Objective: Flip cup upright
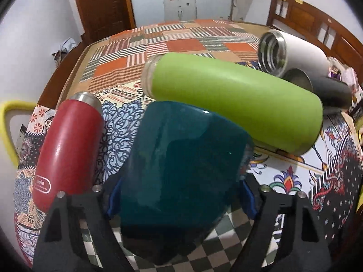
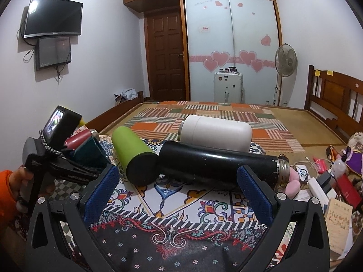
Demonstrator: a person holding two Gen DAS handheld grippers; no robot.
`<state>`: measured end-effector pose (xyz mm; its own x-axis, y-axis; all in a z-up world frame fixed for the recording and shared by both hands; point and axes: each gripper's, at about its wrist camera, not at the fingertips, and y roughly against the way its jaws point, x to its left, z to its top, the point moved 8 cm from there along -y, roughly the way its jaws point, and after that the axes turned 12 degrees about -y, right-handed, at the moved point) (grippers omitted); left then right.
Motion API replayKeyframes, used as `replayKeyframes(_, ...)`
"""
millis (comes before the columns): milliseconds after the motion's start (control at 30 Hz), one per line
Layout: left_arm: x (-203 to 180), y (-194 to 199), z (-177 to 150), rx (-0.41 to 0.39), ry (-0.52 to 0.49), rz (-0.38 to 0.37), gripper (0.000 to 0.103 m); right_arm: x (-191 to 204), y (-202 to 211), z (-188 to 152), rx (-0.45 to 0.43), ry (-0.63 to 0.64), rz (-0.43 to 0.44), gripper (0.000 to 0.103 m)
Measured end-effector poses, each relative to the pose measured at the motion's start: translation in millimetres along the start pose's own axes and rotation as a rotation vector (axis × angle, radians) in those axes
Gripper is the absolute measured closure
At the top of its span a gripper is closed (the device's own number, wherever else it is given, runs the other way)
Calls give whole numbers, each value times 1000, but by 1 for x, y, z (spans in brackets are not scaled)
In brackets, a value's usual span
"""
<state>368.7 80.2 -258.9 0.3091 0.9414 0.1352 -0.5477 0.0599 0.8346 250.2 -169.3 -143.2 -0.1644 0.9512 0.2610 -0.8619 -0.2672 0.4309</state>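
- It was a bedroom; a patterned cloth (image 2: 181, 206) covered the work surface, and a bed with a patchwork cover (image 1: 172, 43) lay beyond.
- The left gripper (image 1: 179, 195) was clamped on the teal cup (image 1: 181, 172), its blue pads (image 1: 113, 199) pressing both sides — a side grip that probably suits turning it upright.
- That cup sat near the front edge, between the red bottle (image 1: 68, 145) and the green bottle (image 1: 236, 104), tilted; I could not tell whether it touched the cloth.
- The right gripper (image 2: 179, 192) was spread wide and empty, hovering in front of the black bottle (image 2: 217, 165) — likely waiting its turn.
- A white bottle (image 2: 215, 133) lay on its side behind.
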Motion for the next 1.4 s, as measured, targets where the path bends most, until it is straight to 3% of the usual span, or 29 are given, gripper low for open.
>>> replayKeyframes(400,-16,24,-10,-7,6,-7,30,-3,8,3,-18,7,-17,0)
replayKeyframes(600,-34,62,-13,-62,-22,14,30,-2,22,9,-40,4,-14,0)
replayKeyframes(900,-86,107,-6,-139,-74,-20,30,0,56,17,-89,0,-16,0)
replayKeyframes(1233,-141,101,-3,-142,-95,-99,30,0,84,16,-118,-3,-7,0)
replayKeyframes(1400,-158,87,-2,-126,-113,-95,30,-3,90,11,-118,-4,-1,0)
